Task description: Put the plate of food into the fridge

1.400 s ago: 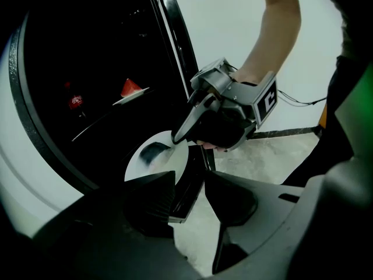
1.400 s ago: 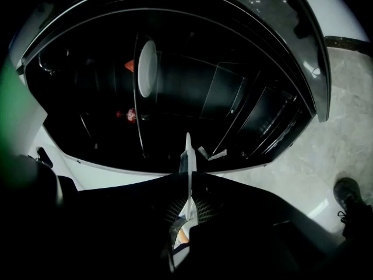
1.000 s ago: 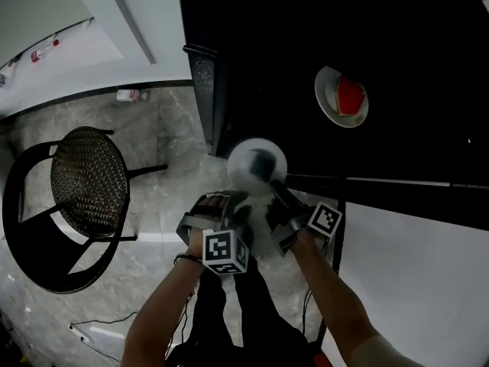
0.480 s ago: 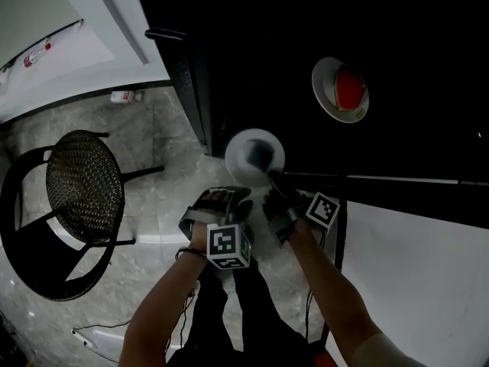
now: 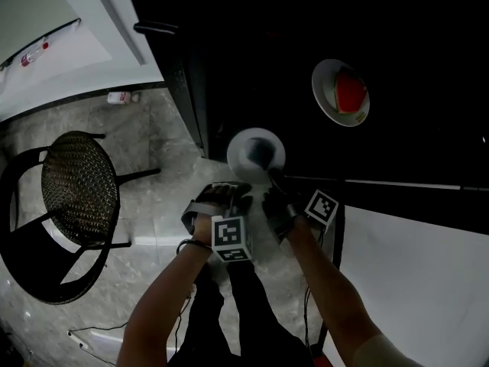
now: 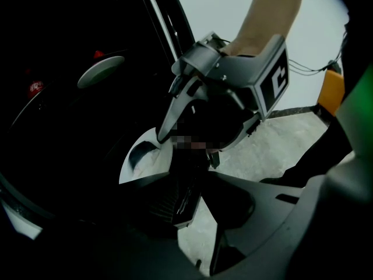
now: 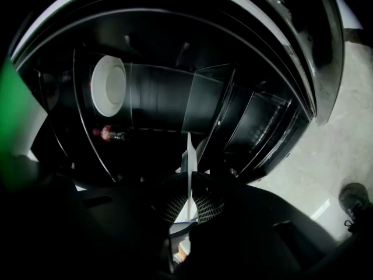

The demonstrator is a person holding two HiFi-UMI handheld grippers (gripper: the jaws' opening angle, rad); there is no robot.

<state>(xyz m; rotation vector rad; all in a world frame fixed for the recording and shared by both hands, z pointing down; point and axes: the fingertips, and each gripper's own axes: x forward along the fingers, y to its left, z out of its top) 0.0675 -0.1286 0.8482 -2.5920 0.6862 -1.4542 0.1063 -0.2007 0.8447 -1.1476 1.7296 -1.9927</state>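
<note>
— Two plates to account for. Starting at the left?

— Starting there: past a black mesh chair (image 5: 80, 186) on the marble floor (image 5: 153, 228), with a small bottle (image 5: 122, 97) lying at the floor's far edge, by the wall. Then on to the fridge door (image 5: 179, 75), open, seen edge-on from above.

— And at the left gripper (image 5: 228, 193)?

— Narrowed almost to touching at the tips, gripping nothing. Only a sliver of floor seen between the jaws in the left gripper view. Held just beside the white plate (image 5: 241, 159), below its near rim.

— Carried how, then?

— Clamped at the rim by the right gripper (image 5: 273, 183). Seen edge-on between the ribbed pads (image 7: 169, 207) in the right gripper view. Held above the floor in front of the open fridge (image 5: 321, 6), not yet inside. Loaded with something dark (image 5: 261, 151) at the centre, too dim to name.

— And further right?

— Sitting inside the dark fridge: a second plate (image 5: 321, 90) with a red watermelon slice (image 5: 351, 94). Below that, at the lower right, a white panel (image 5: 412, 258).
</note>
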